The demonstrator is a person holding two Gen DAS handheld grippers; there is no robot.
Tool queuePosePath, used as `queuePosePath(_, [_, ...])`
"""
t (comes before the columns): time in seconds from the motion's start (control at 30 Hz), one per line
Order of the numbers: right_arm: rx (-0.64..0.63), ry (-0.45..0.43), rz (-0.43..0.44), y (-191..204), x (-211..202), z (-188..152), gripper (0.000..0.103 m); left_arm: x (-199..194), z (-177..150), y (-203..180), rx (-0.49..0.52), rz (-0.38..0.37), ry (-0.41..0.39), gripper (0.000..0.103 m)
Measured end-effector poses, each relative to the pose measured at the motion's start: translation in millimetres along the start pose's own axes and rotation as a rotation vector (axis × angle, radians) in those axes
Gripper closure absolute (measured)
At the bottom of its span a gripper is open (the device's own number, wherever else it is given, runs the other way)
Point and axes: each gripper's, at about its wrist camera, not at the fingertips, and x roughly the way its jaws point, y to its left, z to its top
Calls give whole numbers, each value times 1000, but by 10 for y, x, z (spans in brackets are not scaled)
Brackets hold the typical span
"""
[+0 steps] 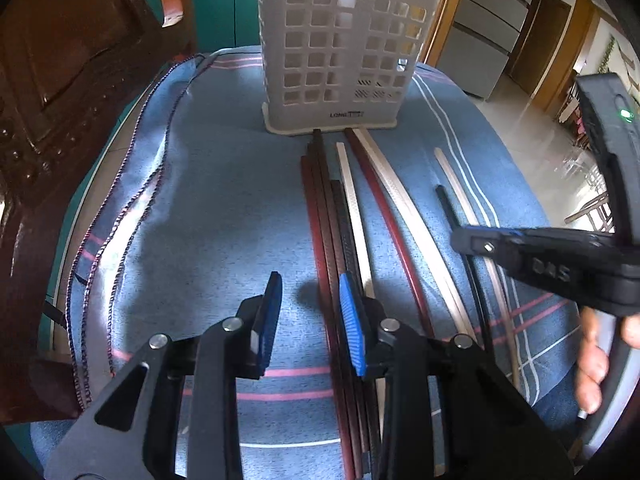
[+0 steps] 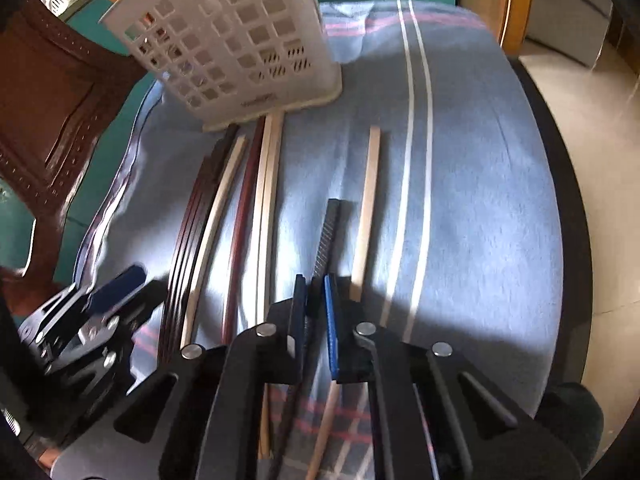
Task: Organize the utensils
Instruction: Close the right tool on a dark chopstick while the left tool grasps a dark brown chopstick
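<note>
One grey perforated holder (image 1: 340,52); roughly nine chopsticks (image 1: 352,208), dark, red and pale, lie flat just before it. Left claw (image 1: 312,316) released. Right claw (image 2: 316,312) grasps one black chopstick (image 2: 329,236).

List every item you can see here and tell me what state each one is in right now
Left gripper: open, holding nothing.
Right gripper: fingers closed around the black textured chopstick.
Grey perforated plastic utensil basket: upright on the cloth.
Dark red and pale wooden chopsticks: lying flat, loose.
Blue striped tablecloth: spread, slightly wrinkled.
</note>
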Motion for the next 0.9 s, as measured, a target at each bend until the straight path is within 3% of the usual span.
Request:
queuePosePath(0.17, [93,-94,109,-133,-157,175,96,-75,59,17,6,-22,-30,72])
queuePosePath(0.27, [141,-129,67,-296,-243,303,96,6,150,32,0,-24,-29,72])
queuePosePath(0.37, [150,-116,38,-446,-236,330,96,146,226,61,-11,-25,-2,79])
queuePosePath(0.6, [139,-78,5,-534,-148,140,93,256,279,116,-27,-17,22,79])
queuePosePath(0.9, [162,-95,0,-682,-204,121,71,298,299,19,1,8,24,79])
